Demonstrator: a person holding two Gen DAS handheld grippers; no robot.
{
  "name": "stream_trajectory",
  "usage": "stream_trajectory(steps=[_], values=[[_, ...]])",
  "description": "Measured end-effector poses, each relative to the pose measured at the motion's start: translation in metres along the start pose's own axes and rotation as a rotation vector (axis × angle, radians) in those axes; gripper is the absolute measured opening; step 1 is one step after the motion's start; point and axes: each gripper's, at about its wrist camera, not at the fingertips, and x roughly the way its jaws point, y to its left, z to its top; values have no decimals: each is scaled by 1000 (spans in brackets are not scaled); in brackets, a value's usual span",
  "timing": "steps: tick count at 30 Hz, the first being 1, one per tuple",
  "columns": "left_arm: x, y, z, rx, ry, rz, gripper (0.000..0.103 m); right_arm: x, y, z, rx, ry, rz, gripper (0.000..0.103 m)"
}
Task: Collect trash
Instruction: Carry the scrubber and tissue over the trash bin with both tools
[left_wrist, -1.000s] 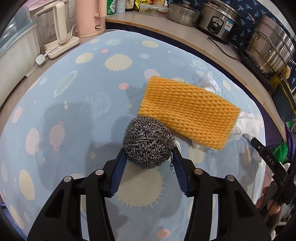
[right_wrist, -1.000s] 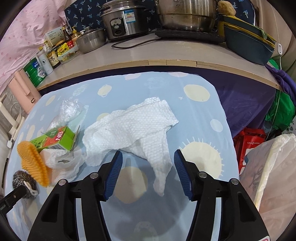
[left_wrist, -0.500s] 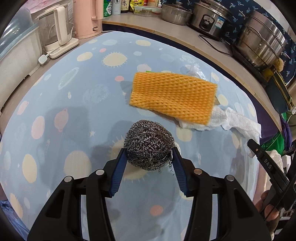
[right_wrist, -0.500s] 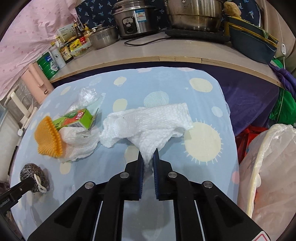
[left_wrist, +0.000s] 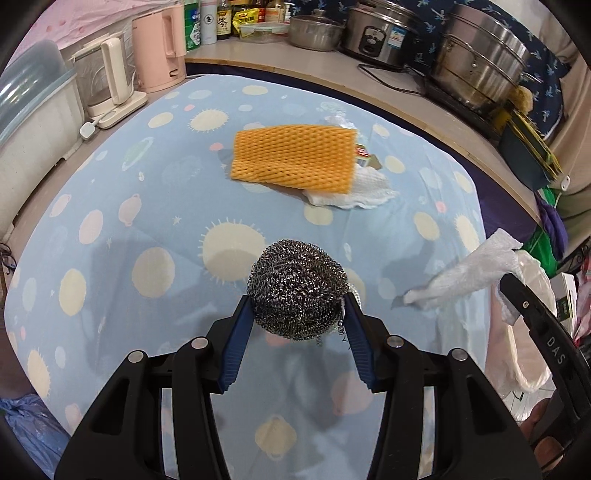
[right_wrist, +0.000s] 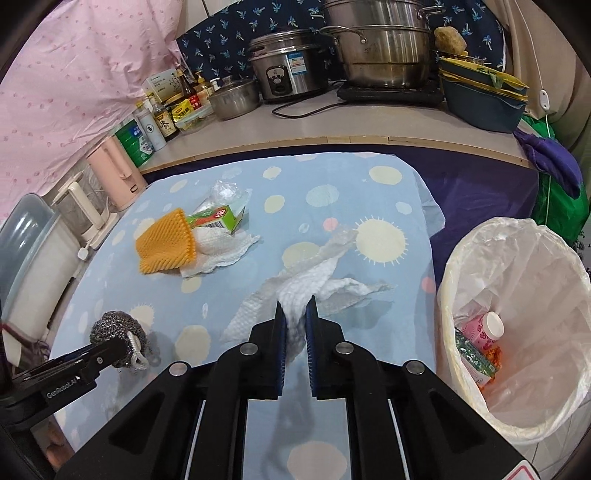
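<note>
Your left gripper has its jaws clamped on the steel wool ball, held above the blue tablecloth. Your right gripper has its jaws pressed together on the white paper towel, lifted beside the lined trash bin. On the cloth behind lie the orange foam net, a green carton and another paper towel.

You're in a home kitchen: rice cooker & steel steamer pot on the counter, sauce bottles, pink kettle.
</note>
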Motion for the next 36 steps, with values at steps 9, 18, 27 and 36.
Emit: stream_trajectory(steps=[9,18,27,36], values=[[-29,-32,-28,78,-19,-24,47,-48,-8,-27,3,-29,16,9],[-42,-48,-45,120,-28,-33,47,-63,-20,-41,19,-35,13,9],[-47,-53,-48,138,-33,-29,47,-81,-30,-39,35,-72,14,9],[-63,-83,-43,192,-68,-63,47,-122,-54,-14,77,-189,-12,9]])
